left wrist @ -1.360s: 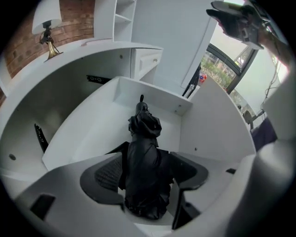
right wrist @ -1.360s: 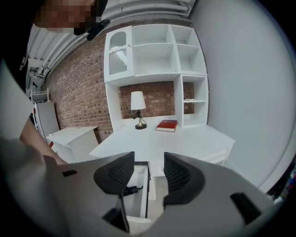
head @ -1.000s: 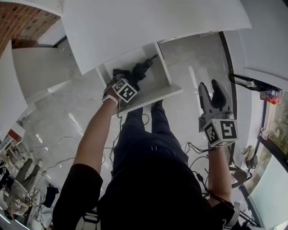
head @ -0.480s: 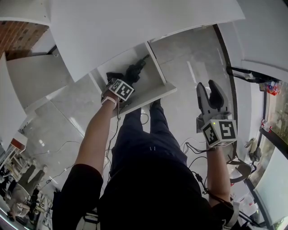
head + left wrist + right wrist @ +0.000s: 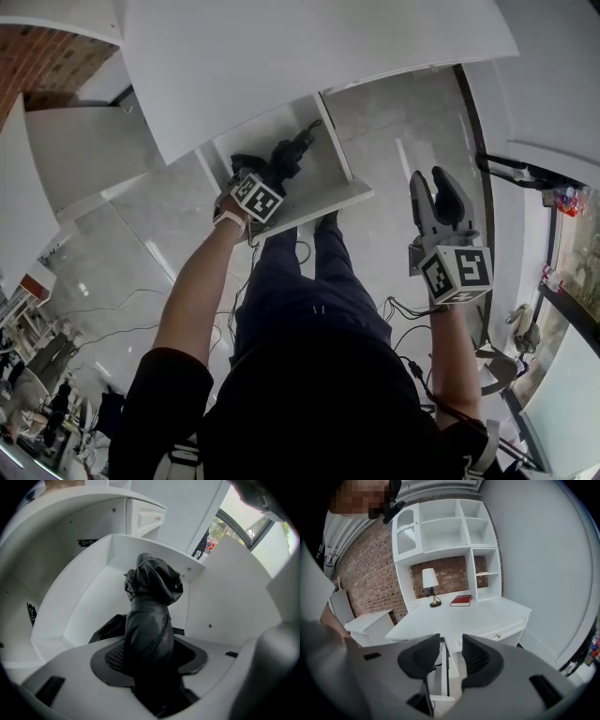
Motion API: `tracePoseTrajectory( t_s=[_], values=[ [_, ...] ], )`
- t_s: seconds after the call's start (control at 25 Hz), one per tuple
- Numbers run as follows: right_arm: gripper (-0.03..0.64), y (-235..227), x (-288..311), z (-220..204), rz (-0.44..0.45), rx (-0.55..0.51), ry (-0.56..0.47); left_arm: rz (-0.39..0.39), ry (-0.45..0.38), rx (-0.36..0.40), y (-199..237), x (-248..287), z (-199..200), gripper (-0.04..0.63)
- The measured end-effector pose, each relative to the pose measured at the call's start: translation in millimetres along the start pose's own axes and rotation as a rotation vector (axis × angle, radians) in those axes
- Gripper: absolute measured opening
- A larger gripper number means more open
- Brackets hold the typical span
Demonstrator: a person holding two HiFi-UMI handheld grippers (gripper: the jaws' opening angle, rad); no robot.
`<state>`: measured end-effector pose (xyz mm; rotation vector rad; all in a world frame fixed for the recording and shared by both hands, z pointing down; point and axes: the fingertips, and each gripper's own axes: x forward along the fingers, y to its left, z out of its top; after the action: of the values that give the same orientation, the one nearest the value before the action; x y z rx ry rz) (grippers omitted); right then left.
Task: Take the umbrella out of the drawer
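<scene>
The left gripper (image 5: 152, 663) is pointing down into the open white drawer (image 5: 84, 597). Its jaws are closing around the folded black umbrella (image 5: 152, 597), which is sitting inside the drawer and running from between the pads toward 12 o'clock in the left gripper view. The right gripper (image 5: 449, 656), at about 4 o'clock of the drawer in the head view, is closing on nothing, jaws apart, facing the white table (image 5: 464, 618).
</scene>
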<state>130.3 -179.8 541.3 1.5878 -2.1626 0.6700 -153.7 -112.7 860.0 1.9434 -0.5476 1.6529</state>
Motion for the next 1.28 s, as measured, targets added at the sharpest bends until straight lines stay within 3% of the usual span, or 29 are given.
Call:
tracePoseTrajectory(
  t_s=[0.44,0.76,1.0,1.28],
  values=[
    [0.14,24,-3,38,0.085,-0.039,-0.075,0.014,-0.164,-0.031,-3,-72,22,0.235],
    [0.138,22,-13,77,0.126,-0.107,-0.163,0.142,-0.269,0.009,6,-152,39,0.236],
    [0.137,23,-30,107,0.174,-0.114,-0.244,0.27,-0.33,0.081,14,-226,57,0.235],
    [0.129,14,-53,136,0.199,-0.119,-0.32,0.452,-0.37,0.055,62,-302,83,0.236]
  ],
)
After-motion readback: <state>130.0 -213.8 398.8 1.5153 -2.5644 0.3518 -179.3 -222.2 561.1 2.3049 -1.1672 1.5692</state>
